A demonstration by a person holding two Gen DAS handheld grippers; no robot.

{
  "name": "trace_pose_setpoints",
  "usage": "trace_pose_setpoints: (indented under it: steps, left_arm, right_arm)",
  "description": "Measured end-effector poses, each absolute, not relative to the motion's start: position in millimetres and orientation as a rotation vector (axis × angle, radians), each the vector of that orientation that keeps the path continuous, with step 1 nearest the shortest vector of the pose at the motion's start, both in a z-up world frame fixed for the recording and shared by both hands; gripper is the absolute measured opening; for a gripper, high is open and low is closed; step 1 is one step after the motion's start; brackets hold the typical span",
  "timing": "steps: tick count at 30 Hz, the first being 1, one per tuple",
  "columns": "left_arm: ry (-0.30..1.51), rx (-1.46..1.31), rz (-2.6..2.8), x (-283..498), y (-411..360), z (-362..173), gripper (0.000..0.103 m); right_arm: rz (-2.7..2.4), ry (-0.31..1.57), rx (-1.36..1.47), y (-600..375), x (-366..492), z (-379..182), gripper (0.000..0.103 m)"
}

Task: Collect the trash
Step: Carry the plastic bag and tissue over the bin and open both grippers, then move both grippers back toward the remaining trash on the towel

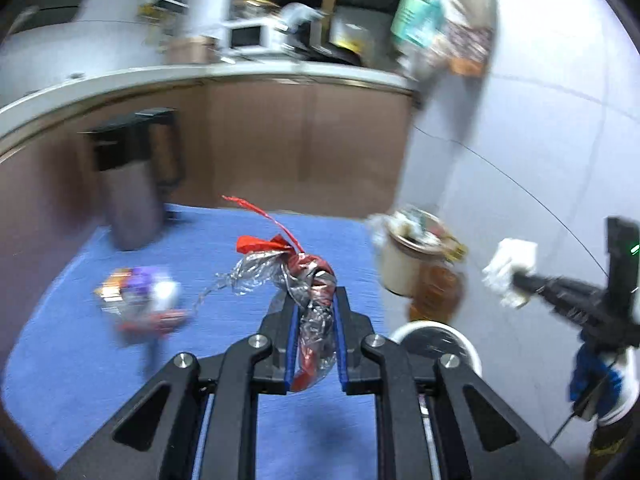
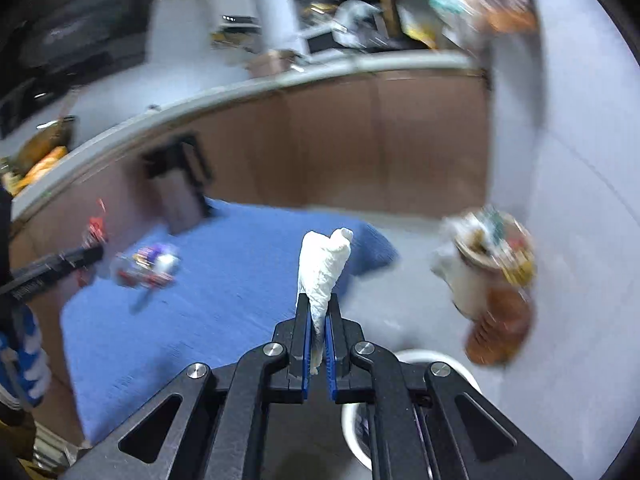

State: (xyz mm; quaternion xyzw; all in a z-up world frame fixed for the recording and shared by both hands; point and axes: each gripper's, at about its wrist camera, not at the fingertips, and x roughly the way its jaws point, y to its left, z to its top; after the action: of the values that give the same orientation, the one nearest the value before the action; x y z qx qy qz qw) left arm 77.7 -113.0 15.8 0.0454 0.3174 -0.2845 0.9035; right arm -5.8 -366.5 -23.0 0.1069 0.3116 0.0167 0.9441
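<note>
My left gripper [image 1: 315, 300] is shut on a crumpled red and silver foil wrapper [image 1: 304, 280], held above the blue mat [image 1: 240, 400]. My right gripper [image 2: 318, 304] is shut on a crumpled white tissue [image 2: 324, 264], held over the mat's right edge. The right gripper with the tissue also shows in the left wrist view [image 1: 510, 270]. The left gripper shows at the left of the right wrist view [image 2: 80, 258]. A purple and red wrapper [image 1: 140, 296] lies on the mat; it also shows in the right wrist view [image 2: 146, 266].
A full trash bin [image 1: 412, 256] with litter on top stands on the white floor right of the mat, also in the right wrist view [image 2: 488, 268]. A white round bin rim [image 2: 440, 360] is below my grippers. A dark bin [image 1: 132, 184] stands by the brown counter [image 1: 280, 136].
</note>
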Motion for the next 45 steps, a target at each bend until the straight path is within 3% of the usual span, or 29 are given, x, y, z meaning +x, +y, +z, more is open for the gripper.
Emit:
trace_pose_setpoints:
  steps: [12,32,35,37,38,45]
  left_arm:
    - [0.887,0.238,-0.807,93.6,-307.2,-78.1,0.017]
    - [0.957,0.316,-0.79,98.0,-365.4,-141.9,0.018]
    - [0.965,0.313,-0.793,99.6,-371.3,-146.3,0.033]
    - [0.963,0.304,-0.796,100.5,-374.1,-147.6,0.049]
    - [0.96,0.303,-0.798,100.4,-375.1,-147.6,0.05]
    - [0.956,0.305,-0.815,97.8,-382.4,-148.2,0.053]
  right_arm:
    - [-0.133,0.84,0.4,-458.8,-11.0,-148.0,0.007]
    - [-0.145,0.94,0.49,-484.3,3.7,-220.7,0.009]
    - [-0.155,0.946,0.499,-486.2,4.2,-225.7,0.01]
    - [-0.166,0.951,0.505,-489.5,4.5,-228.5,0.018]
    - [-0.172,0.953,0.507,-490.5,4.1,-229.5,0.024]
    - [-0.199,0.958,0.509,-498.4,1.2,-233.6,0.04]
